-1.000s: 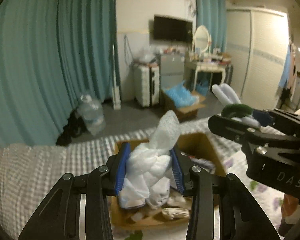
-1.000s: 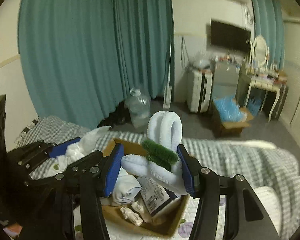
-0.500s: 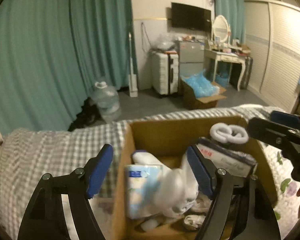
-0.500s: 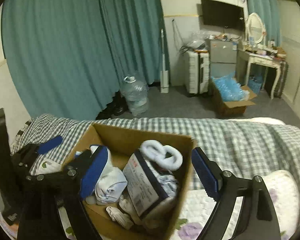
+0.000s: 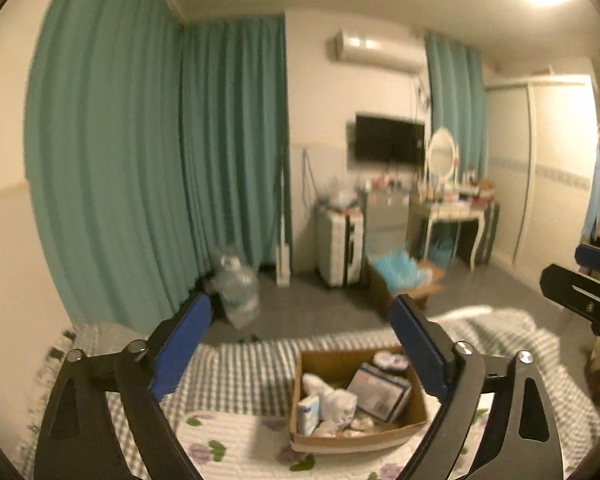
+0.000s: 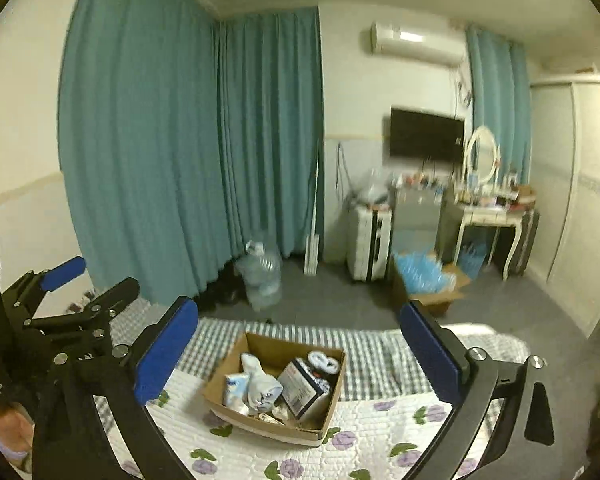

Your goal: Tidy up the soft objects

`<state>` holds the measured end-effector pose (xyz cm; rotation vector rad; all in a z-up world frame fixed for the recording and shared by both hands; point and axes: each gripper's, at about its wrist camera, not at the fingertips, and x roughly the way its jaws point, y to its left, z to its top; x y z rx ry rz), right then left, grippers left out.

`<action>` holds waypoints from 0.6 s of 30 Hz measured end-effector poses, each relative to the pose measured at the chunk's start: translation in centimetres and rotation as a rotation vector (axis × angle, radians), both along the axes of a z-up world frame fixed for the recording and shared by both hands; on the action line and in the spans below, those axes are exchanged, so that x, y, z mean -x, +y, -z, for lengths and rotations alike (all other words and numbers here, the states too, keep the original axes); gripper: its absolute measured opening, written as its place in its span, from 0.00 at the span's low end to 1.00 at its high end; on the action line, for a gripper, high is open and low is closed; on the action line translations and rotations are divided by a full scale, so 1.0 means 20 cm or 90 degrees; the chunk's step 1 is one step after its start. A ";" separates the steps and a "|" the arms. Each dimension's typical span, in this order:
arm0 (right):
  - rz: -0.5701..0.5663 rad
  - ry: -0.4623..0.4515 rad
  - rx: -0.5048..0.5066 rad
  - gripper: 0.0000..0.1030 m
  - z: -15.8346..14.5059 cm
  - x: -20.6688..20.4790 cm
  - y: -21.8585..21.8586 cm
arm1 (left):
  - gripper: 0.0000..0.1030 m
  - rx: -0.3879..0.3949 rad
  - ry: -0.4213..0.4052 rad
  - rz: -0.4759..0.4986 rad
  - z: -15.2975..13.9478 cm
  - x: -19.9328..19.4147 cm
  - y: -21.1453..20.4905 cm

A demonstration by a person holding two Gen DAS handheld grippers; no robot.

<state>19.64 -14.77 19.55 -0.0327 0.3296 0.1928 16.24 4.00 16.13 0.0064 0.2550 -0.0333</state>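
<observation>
A cardboard box [image 5: 302, 438] stands on the bed and also shows in the right wrist view [image 6: 332, 408]. It holds a white crumpled soft bundle [image 5: 332, 398] [image 6: 262, 386], a white fluffy ring-shaped item [image 5: 388, 360] [image 6: 322, 361], a tissue pack [image 5: 308, 410] [image 6: 235, 388] and a printed packet [image 5: 382, 394] [image 6: 298, 390]. My left gripper [image 5: 300, 320] is open and empty, raised well above and behind the box. My right gripper [image 6: 300, 328] is open and empty, also raised above the box.
The bed has a checked blanket [image 5: 244, 376] and a flowered quilt [image 6: 380, 436]. Beyond it lie grey floor, a water jug [image 6: 262, 276], teal curtains [image 6: 180, 140], a suitcase [image 6: 370, 242], a floor box of blue items [image 6: 424, 278] and a dressing table [image 6: 488, 216].
Both grippers let go of their soft items into the box, opened wide, then pulled up and back; the box now looks smaller and lower in both views.
</observation>
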 end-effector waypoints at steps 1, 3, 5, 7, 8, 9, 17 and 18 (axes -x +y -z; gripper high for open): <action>0.002 -0.014 -0.002 0.99 -0.06 0.09 -0.01 | 0.91 0.000 -0.013 -0.003 -0.04 0.06 0.01; 0.009 -0.030 -0.004 0.99 -0.13 0.20 -0.01 | 0.91 0.000 -0.030 -0.001 -0.11 0.16 0.01; 0.019 -0.044 -0.004 0.99 -0.18 0.33 -0.02 | 0.91 0.000 -0.050 0.000 -0.18 0.28 0.02; 0.026 -0.048 -0.016 0.99 -0.20 0.42 -0.04 | 0.91 0.000 -0.077 -0.003 -0.20 0.41 0.04; 0.031 -0.048 -0.025 0.99 -0.19 0.47 -0.05 | 0.91 0.001 -0.088 -0.004 -0.20 0.46 0.05; 0.036 -0.049 -0.033 1.00 -0.18 0.52 -0.05 | 0.91 0.002 -0.103 -0.008 -0.20 0.52 0.05; 0.006 -0.132 -0.084 1.00 0.13 0.84 -0.01 | 0.94 0.003 -0.169 -0.033 0.07 0.76 0.10; 0.003 -0.138 -0.082 1.00 0.17 0.84 0.00 | 0.94 0.005 -0.167 -0.032 0.11 0.76 0.12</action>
